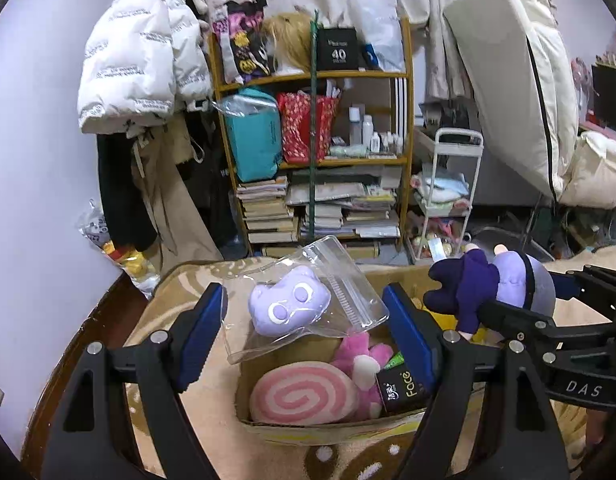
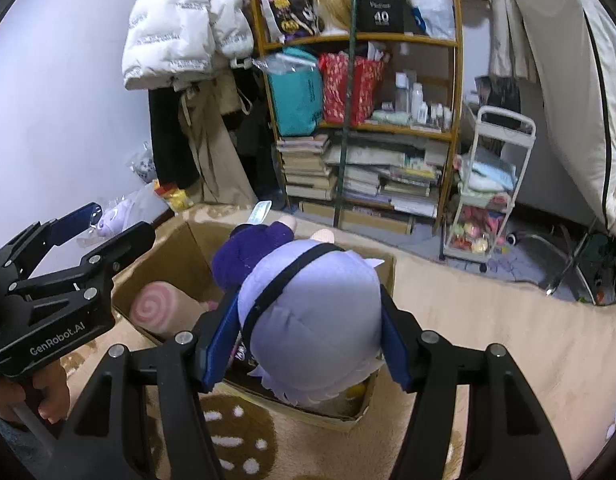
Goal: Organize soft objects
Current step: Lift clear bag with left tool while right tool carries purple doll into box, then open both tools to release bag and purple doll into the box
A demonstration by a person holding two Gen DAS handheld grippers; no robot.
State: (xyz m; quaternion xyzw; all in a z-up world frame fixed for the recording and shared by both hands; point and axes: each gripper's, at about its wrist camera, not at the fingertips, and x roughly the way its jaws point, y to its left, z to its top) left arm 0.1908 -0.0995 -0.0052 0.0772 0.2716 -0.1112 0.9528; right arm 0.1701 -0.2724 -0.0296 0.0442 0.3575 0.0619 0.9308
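Note:
A clear zip bag [image 1: 328, 280] with a pale purple plush [image 1: 288, 304] inside hangs between the blue pads of my left gripper [image 1: 308, 320], which is shut on it above an open cardboard box [image 1: 328, 428]. In the box lie a pink swirl roll cushion [image 1: 304, 396], a pink plush [image 1: 360, 360] and a black "Face" pack [image 1: 404, 388]. My right gripper [image 2: 308, 340] is shut on the round lilac head of a purple-dressed doll [image 2: 312, 300], held over the box's right side. The doll hides much of the box in the right wrist view.
The box sits on a beige rug with brown patches [image 2: 488, 340]. Behind it stand a wooden shelf of books and bags [image 1: 312, 200] and a white trolley [image 1: 448, 200]. A white jacket [image 1: 140, 48] hangs at the left and a mattress [image 1: 520, 80] leans at the right.

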